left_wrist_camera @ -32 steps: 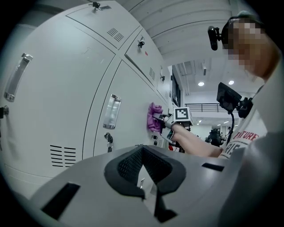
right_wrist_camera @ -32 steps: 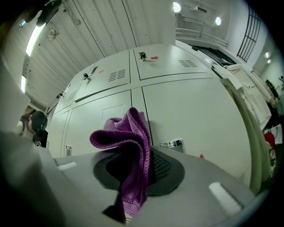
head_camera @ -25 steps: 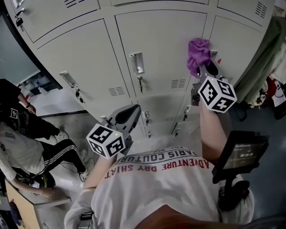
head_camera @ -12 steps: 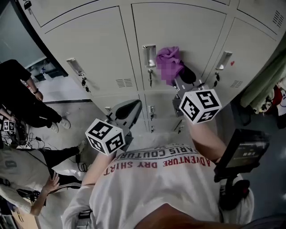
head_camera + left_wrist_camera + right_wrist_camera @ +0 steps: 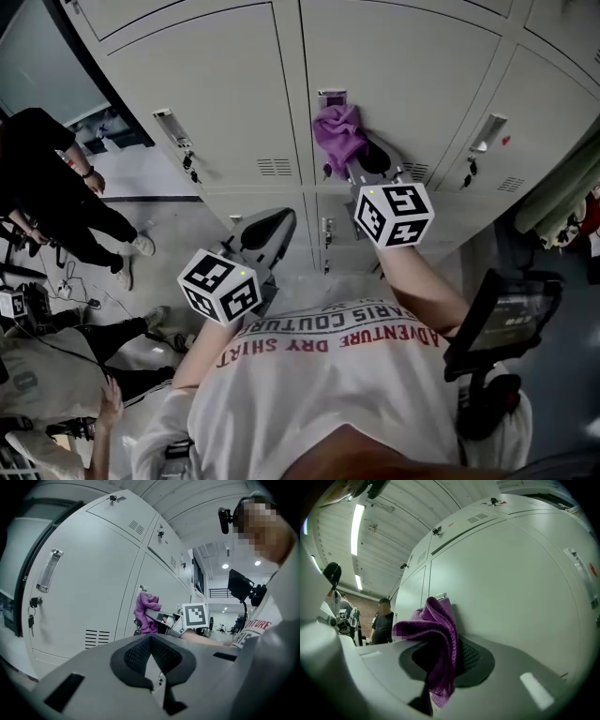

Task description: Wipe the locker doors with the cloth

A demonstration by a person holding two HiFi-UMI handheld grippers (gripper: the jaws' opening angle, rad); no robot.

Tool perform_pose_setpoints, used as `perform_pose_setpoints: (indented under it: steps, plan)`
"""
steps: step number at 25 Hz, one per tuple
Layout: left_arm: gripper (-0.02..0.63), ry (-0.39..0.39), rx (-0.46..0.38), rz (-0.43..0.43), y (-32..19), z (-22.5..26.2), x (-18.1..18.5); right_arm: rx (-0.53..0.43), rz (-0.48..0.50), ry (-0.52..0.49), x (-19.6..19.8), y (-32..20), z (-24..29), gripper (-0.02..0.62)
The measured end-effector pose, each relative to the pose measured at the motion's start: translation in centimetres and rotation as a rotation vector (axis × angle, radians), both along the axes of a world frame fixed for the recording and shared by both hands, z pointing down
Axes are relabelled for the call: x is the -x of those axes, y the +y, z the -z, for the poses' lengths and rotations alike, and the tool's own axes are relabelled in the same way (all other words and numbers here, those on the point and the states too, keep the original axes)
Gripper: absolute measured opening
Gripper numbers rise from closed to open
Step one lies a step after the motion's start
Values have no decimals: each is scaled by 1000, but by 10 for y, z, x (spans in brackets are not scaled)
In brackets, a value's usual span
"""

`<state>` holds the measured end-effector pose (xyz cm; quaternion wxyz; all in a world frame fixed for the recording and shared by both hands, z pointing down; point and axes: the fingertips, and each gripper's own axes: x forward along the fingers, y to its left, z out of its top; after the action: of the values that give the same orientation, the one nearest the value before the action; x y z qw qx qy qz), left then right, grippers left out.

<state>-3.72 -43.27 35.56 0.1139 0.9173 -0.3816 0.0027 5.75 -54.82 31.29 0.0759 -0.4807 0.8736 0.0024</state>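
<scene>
Right tongs [image 5: 364,159]: clenched on a bunched purple cloth [image 5: 439,634], raised at arm's reach against the lockers.
Left tongs [image 5: 157,678]: closed, with nothing between the black pads; held low and close to the body, clear of the doors, pointing toward them.
Cloth: caught by one part between the right pads, a tail hanging down between them, the rest crumpled ahead of the tips; pressed onto the middle door [image 5: 403,84], just under its recessed handle [image 5: 331,97] and near that door's left edge.
Middle door: pale grey metal, shut.
Left door [image 5: 206,103]: shut; slim handle [image 5: 167,125] near the left side, keys [image 5: 190,167] hanging below it, vent slots [image 5: 275,167] in the lower corner beside the cloth.
Right door [image 5: 553,103]: shut; handle [image 5: 489,131] with a small red mark [image 5: 506,141] just beside it.
Shirt [image 5: 328,394]: white with red print, filling the bottom of the head view.
Screen [image 5: 506,314]: dark, on a black stand at the wearer's right side.
Bystanders: one person in black [image 5: 47,183] standing on the pale floor at far left; another person [image 5: 37,366] lower left, partly cut off by the edge.
</scene>
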Motion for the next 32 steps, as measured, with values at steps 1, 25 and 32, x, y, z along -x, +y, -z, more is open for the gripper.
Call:
perform_pose_setpoints:
  steps: [1,25,32]
  plan:
    - [2,0,1,2,0,0,1,-1,-5,0,0,-1,0,57]
    - [2,12,1,-158,-5,-3,-60,15,-289,-34,-141,6,-4,58]
    - [2,11,11,-200,-5,-7,-71,20,-416,-68,-197,11,-8,58]
